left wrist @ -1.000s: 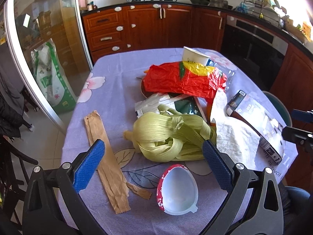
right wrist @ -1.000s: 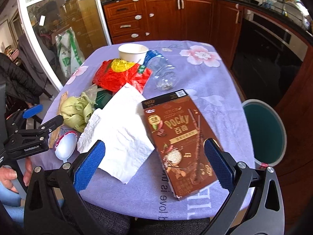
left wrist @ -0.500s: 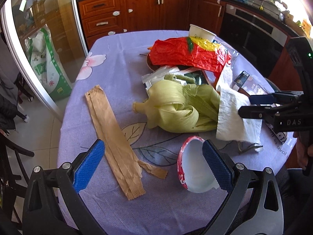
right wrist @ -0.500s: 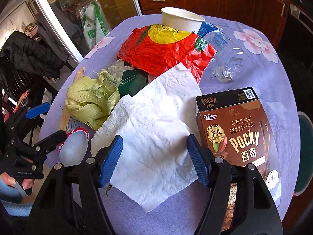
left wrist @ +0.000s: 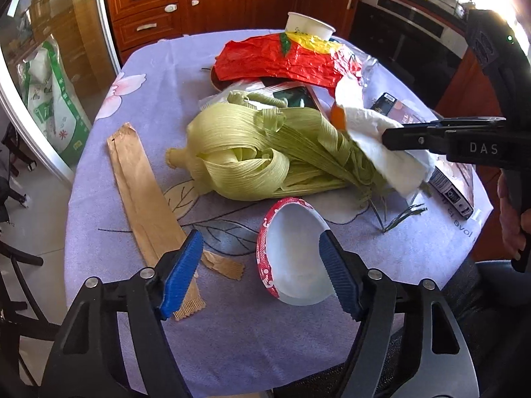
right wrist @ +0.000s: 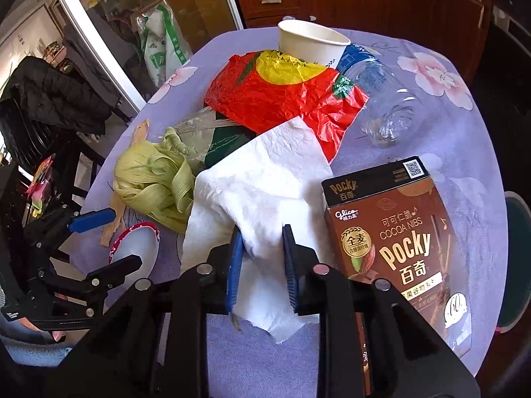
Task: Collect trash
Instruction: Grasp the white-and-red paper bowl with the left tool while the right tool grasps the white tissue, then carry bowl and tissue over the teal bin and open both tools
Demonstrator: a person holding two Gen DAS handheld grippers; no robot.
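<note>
Right gripper [right wrist: 262, 248]: pitched steeply down over the near edge of the surface [right wrist: 441, 132], jaws just closing, blue pads now pinching a bunched fold of the white paper towel [right wrist: 265, 179]. The towel is gathered up between the pads; its far part lies over the red wrapper [right wrist: 275, 93] and its lower edge hangs toward the surface edge. A hand [left wrist: 512, 219] shows at the right gripper's handle in the left wrist view.

Just beside the towel on the right: brown snack box [right wrist: 395, 245], lying flat. Beyond it, a clear plastic bottle [right wrist: 381, 99] on its side, and a white paper cup [right wrist: 312, 44] upright behind the red wrapper.

Left gripper [left wrist: 260, 265]: also angled down, jaws just narrowing but apart, nothing pressed. The crushed paper bowl [left wrist: 292, 248] with the red rim lies between the fingers; the right pad looks to be at its rim, contact uncertain. The left pad sits over the brown paper sleeve [left wrist: 139, 182], which lies flat along the surface's left side.

Beyond the bowl: heap of pale green corn husks [left wrist: 259, 152], touching the towel on its right.

Purple flowered cloth covers the surface.
</note>
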